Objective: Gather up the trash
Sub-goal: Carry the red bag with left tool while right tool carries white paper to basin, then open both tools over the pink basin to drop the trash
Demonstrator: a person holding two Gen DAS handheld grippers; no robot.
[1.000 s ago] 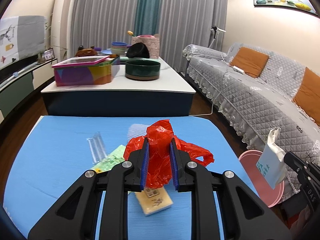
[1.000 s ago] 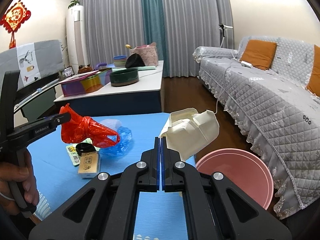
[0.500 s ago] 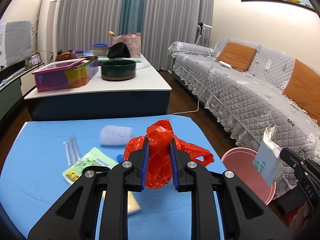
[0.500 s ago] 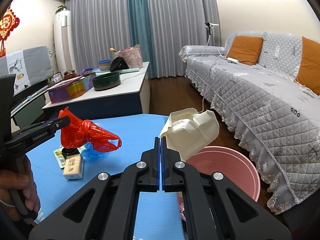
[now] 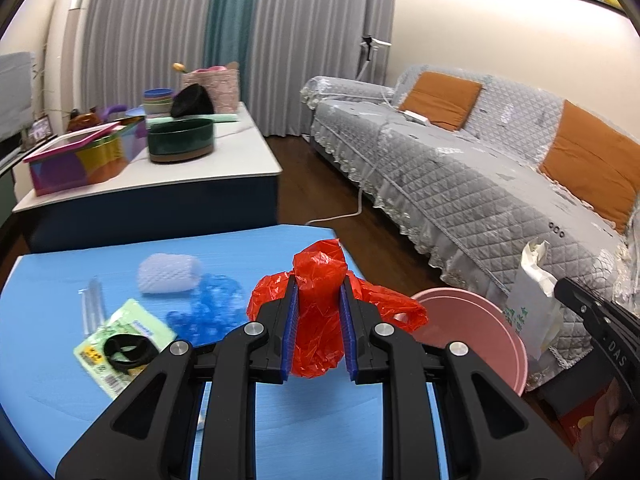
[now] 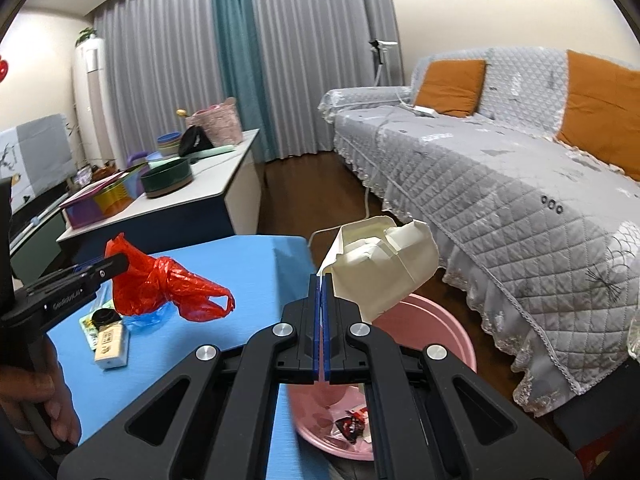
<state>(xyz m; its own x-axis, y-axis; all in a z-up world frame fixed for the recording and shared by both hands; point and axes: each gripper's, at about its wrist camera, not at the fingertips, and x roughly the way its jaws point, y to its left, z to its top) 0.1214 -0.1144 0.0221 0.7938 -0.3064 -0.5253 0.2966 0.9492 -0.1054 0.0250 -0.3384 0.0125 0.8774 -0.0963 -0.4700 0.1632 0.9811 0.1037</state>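
Your right gripper (image 6: 322, 280) is fully closed, its blue pads pinching one thin edge of the crumpled white paper bag (image 6: 384, 268). The bag's bulk hangs off to the right of the pads and sits directly above the pink bin (image 6: 448, 328), which stands on the floor between the blue table (image 6: 248, 264) and the sofa (image 6: 500, 184). Some wrappers already lie in the bin. In the left wrist view the same bag (image 5: 534, 304) hangs over the bin's far rim (image 5: 472, 300).

Your left gripper (image 5: 319, 300) is closed part-way on the red plastic bag (image 5: 320, 320); the pads squeeze its bunched middle, and a loose handle loop trails to the right. Seen from the right wrist, this bag (image 6: 160, 284) is above the blue table, to the left of the bin and clear of its rim.

The deciding relation: the bin lies below your right gripper and to the right of your left one. Judged from this, the right load is nearer and should be ready to drop first. The left load likely needs carrying rightward past the table edge before release.

Remaining on the table, well left of the bin: a blue plastic bag (image 5: 208, 312), a white foam sleeve (image 5: 168, 278), a green packet (image 5: 120, 344) with a black ring (image 5: 126, 350) on it, and a small cream box (image 6: 112, 342).
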